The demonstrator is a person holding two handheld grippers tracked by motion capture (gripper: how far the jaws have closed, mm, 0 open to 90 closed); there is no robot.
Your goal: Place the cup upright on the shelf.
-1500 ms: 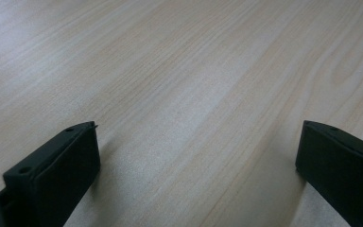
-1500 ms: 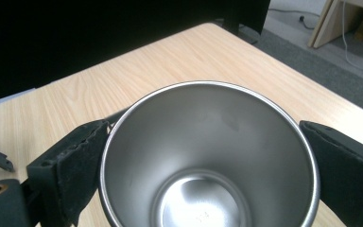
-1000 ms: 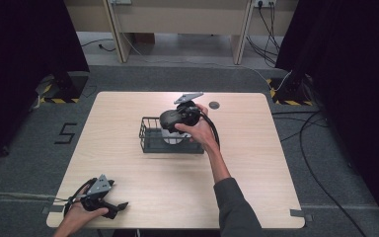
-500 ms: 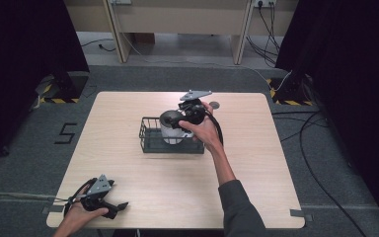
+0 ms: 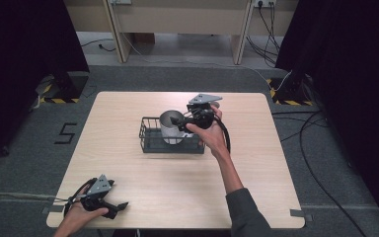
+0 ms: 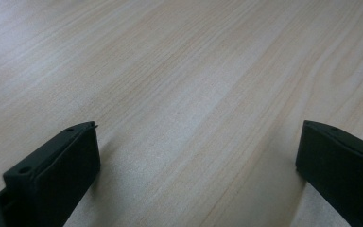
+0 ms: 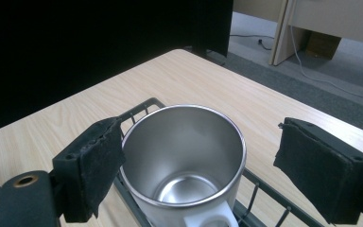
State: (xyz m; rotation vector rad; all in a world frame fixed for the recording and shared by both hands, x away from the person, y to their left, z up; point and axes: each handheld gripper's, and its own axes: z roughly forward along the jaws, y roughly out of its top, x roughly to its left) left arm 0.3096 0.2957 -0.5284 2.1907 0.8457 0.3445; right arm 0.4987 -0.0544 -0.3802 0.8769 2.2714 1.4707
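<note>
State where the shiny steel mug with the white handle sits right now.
In the high view, the shiny steel mug stands upright inside the black wire basket near the table's middle, with the right gripper open at its rim.

Black hand-held gripper (image 5: pixel 177 120), grey three-cornered plate, trailing black cable; dark grey sleeve (image 5: pixel 246 215).

Your steel cylindrical mug (image 7: pixel 184 161) – bright silver, polished inside, white handle at near rim. Your rectangular wire basket (image 5: pixel 150 138) – black mesh. Your right gripper (image 7: pixel 196 156) – matte black jaws, grey three-cornered plate on top in high view. Your left gripper (image 5: pixel 109 208) – same black, same grey plate. Your rectangular wooden table (image 5: pixel 128 113) – pale beige, fine streaked grain. Carpeted floor (image 5: pixel 19 163) – dark grey, white "5" mark, yellow-black hazard stripes at edges.
</note>
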